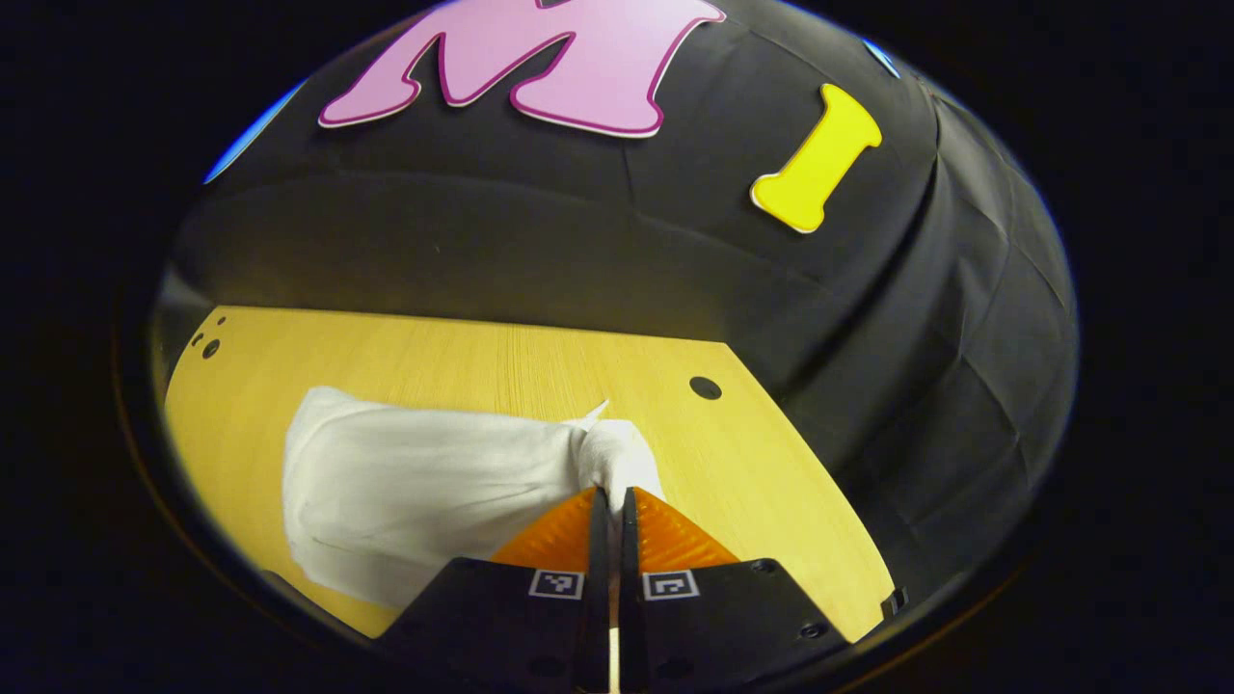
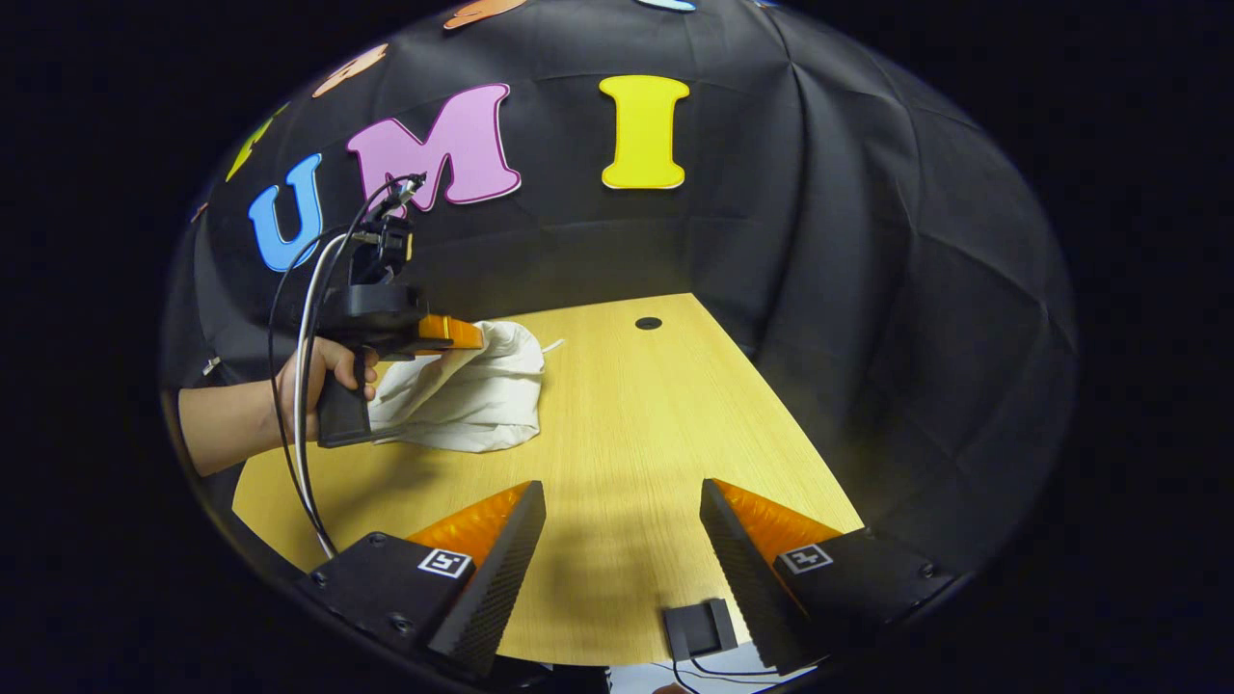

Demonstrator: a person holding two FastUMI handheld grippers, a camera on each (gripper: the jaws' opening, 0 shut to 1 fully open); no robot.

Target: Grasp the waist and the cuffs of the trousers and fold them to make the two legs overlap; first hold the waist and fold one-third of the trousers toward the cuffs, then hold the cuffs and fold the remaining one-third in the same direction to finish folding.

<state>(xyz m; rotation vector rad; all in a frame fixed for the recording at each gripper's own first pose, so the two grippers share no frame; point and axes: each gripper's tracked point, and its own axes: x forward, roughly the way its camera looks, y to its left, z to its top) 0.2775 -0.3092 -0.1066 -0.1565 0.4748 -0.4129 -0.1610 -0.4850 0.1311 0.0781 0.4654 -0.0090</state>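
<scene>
The white trousers [image 1: 405, 492] lie bunched in a folded heap on the wooden table [image 1: 501, 366]. My left gripper [image 1: 613, 493] is shut on a pinched corner of the cloth, which rises slightly at the fingertips. In the right gripper view the trousers [image 2: 477, 395] sit at the table's far left. There the left gripper [image 2: 463, 334] is held by a hand [image 2: 323, 371] and grips their upper edge. My right gripper [image 2: 622, 501] stands open over bare table near the front edge, well away from the trousers, with nothing between its fingers.
A round hole [image 2: 649, 323] marks the table's far side. The black cloth wall [image 2: 868, 270] closes in behind and to the right. A small black block [image 2: 701, 628] sits at the near edge. Cables [image 2: 299, 386] trail from the left gripper.
</scene>
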